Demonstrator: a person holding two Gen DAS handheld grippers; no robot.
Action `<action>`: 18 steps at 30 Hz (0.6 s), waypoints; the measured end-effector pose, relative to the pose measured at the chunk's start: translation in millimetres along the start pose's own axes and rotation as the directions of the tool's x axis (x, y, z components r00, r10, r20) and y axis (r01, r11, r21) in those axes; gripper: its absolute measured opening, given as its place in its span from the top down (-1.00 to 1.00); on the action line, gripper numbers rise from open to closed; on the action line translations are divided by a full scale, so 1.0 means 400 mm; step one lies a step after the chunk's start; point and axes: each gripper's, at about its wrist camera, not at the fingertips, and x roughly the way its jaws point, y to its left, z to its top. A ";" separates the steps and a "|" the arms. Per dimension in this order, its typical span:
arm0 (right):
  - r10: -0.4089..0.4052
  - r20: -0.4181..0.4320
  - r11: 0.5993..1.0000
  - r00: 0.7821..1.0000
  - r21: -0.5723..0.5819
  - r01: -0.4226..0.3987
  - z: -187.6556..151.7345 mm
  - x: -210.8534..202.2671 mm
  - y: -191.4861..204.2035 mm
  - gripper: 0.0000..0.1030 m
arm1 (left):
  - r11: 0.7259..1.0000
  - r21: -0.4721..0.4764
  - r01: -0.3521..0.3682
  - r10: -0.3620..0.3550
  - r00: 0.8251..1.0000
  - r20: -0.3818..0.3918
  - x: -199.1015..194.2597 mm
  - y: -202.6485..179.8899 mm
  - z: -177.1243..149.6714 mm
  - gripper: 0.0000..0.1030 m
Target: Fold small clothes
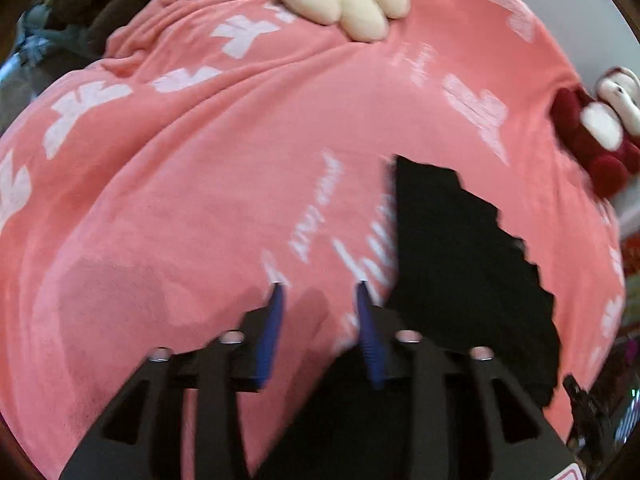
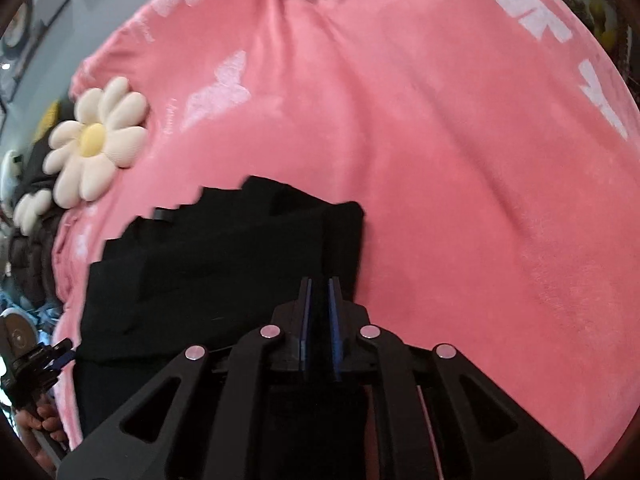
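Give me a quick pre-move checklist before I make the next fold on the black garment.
1. Right gripper pinching the black garment: cannot tell; jaws nearly shut at its edge.
2. Left gripper free: ok; open over the pink blanket, nothing between the pads.
3. Left gripper at the garment: not ok; it sits beside the edge.
4. Flower cushion clear of the garment: ok.
5. Red plush toy clear: ok.

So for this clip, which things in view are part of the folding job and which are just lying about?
Part of the job:
- black garment, on the pink blanket
- right gripper, fingers closed at the garment's edge
- left gripper, fingers apart over the blanket, nothing between them

Lying about:
- pink blanket, the work surface
- daisy cushion
- red and white plush toy
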 end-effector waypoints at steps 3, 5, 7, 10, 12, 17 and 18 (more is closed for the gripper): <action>0.005 -0.001 0.998 1.000 -0.055 -0.005 -0.019 -0.022 0.036 0.83 | 0.995 -0.023 0.101 -0.102 0.994 -0.048 -0.007 -0.028 -0.024 -0.09; 0.011 -0.013 0.995 1.000 -0.101 -0.012 -0.050 -0.032 0.067 0.83 | 0.983 -0.074 0.171 -0.177 0.980 -0.093 -0.002 -0.041 -0.047 -0.09; 0.015 -0.027 0.990 1.000 -0.143 -0.019 -0.088 -0.040 0.099 0.83 | 0.962 -0.141 0.234 -0.251 0.960 -0.123 0.016 -0.045 -0.069 -0.09; 0.034 -0.055 0.983 0.998 -0.177 -0.043 -0.137 -0.042 0.137 0.83 | 0.947 -0.209 0.245 -0.272 0.956 -0.113 0.048 -0.043 -0.074 -0.10; 0.034 -0.073 0.980 0.997 -0.194 -0.048 -0.166 -0.038 0.154 0.83 | 0.946 -0.217 0.242 -0.261 0.963 -0.063 0.046 -0.043 -0.057 -0.03; 0.040 -0.073 0.980 0.997 -0.191 -0.054 -0.200 -0.052 0.160 0.83 | 0.954 -0.249 0.165 -0.170 0.986 0.002 0.058 0.006 0.006 0.92; 0.036 -0.075 0.981 0.997 -0.186 -0.050 -0.201 -0.053 0.156 0.83 | 0.955 -0.258 0.150 -0.155 0.988 0.001 0.062 0.022 0.007 0.92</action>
